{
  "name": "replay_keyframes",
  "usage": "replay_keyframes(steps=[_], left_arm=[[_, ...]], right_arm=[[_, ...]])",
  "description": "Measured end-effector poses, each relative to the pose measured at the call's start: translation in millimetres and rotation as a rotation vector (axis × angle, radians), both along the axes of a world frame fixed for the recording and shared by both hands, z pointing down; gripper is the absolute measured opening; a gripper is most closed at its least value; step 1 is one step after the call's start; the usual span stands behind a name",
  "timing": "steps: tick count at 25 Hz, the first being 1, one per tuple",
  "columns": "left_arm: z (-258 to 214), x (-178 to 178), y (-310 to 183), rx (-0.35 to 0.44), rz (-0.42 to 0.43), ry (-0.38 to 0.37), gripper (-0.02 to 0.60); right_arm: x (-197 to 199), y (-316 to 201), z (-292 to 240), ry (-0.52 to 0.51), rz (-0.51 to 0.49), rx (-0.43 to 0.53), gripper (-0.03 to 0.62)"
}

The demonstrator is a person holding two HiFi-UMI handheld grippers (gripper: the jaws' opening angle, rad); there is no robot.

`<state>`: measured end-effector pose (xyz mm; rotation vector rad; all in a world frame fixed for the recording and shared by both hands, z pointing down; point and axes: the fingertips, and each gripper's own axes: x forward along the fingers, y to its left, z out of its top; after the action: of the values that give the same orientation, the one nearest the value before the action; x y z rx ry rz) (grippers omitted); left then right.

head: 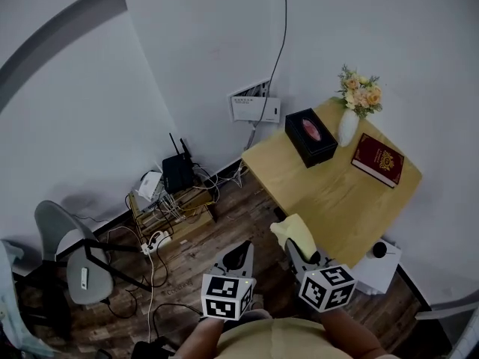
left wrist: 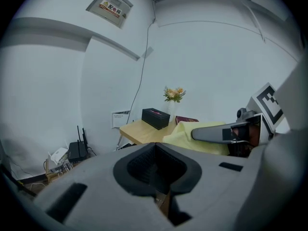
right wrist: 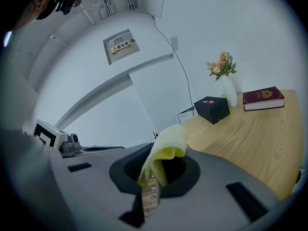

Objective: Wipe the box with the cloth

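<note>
The head view alone showed the floor: dark wood planks, one grey moulded chair [head: 71, 254], a black router [head: 178, 173] with two upright aerials, and a white power strip [head: 156, 240] among tangled cables. It also gave the one look from above at the two grippers, each carrying a cube with black-and-white square markers.

The left gripper [head: 239, 255] was held over the floor. In its own view its dark padded jaws were pressed together with nothing between them. The right gripper [head: 301, 251] was just at the near edge of the tabletop [head: 329, 200], which was pale, smooth wood. Its own view showed its jaws clamped on the cloth [right wrist: 166, 146], a soft yellow piece, folded and drooping over the jaw tips.

The box [head: 310, 135] was one matte black oblong with a pink oval opening on its lid. It sat at the far corner of the tabletop, well apart from the cloth and from both grippers. Just beside it stood a single glossy white vase [head: 348, 126] holding orange and cream flowers [head: 361, 92]. Near the vase one dark red book [head: 378, 160] with gold print lay flat.

Only the two gripper views showed a framed sign [right wrist: 121, 46] high on the white wall.
</note>
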<state>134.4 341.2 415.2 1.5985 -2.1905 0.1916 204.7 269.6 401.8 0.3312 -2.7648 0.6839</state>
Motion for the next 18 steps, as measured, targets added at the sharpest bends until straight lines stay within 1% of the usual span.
replay_keyframes(steps=[7, 12, 18], left_arm=[[2, -42, 20, -0.005, -0.026, -0.013, 0.02], [7, -62, 34, -0.004, -0.031, -0.003, 0.021], [14, -84, 36, -0.018, -0.047, 0.016, 0.02]], right_arm=[[-45, 15, 2, 0.005, -0.028, 0.008, 0.035], [-74, 26, 2, 0.001, -0.056, 0.011, 0.035], [-93, 26, 7, 0.02, -0.066, 0.013, 0.035]])
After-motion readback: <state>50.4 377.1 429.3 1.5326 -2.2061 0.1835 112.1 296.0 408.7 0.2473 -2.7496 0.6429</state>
